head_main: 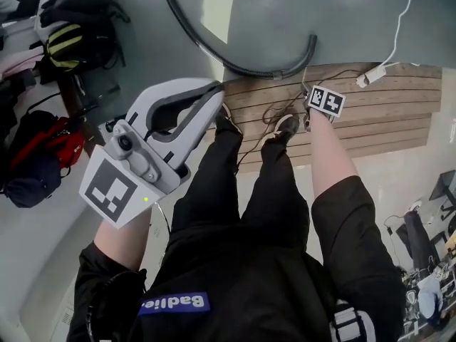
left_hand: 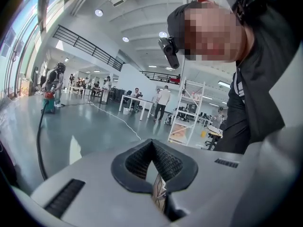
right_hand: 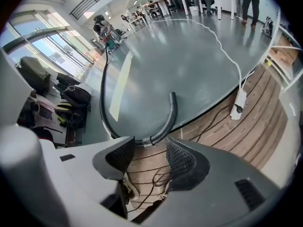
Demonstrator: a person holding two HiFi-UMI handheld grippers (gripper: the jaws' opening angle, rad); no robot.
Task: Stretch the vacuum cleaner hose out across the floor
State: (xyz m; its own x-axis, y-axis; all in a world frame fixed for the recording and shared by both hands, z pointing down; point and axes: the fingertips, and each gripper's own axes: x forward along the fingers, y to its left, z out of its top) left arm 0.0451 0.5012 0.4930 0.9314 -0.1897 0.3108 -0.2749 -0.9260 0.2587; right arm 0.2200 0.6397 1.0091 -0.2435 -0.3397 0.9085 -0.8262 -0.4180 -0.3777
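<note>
The black vacuum hose point(head_main: 214, 52) curves over the grey floor, and its free end point(head_main: 311, 43) lies by the edge of a wooden strip. In the right gripper view the hose point(right_hand: 103, 93) runs far back to a vacuum cleaner point(right_hand: 110, 44); its near bend point(right_hand: 158, 134) lies on the floor just beyond the tips. My right gripper point(right_hand: 150, 148) points steeply down, open, with nothing between the pads. In the head view only its marker cube point(head_main: 325, 101) shows. My left gripper point(head_main: 216, 92) is raised at chest height, nearly level, and its pads point(left_hand: 163, 157) meet at the tips, empty. The hose point(left_hand: 39, 141) shows at that view's left.
Bags and backpacks point(head_main: 68, 27) line the left wall. A white power strip point(head_main: 372, 75) with its cable and thin black cords point(head_main: 274, 112) lie on the wooden strip point(head_main: 385, 116) by my feet point(head_main: 285, 125). A shelf rack point(left_hand: 187, 110), tables and people stand farther off.
</note>
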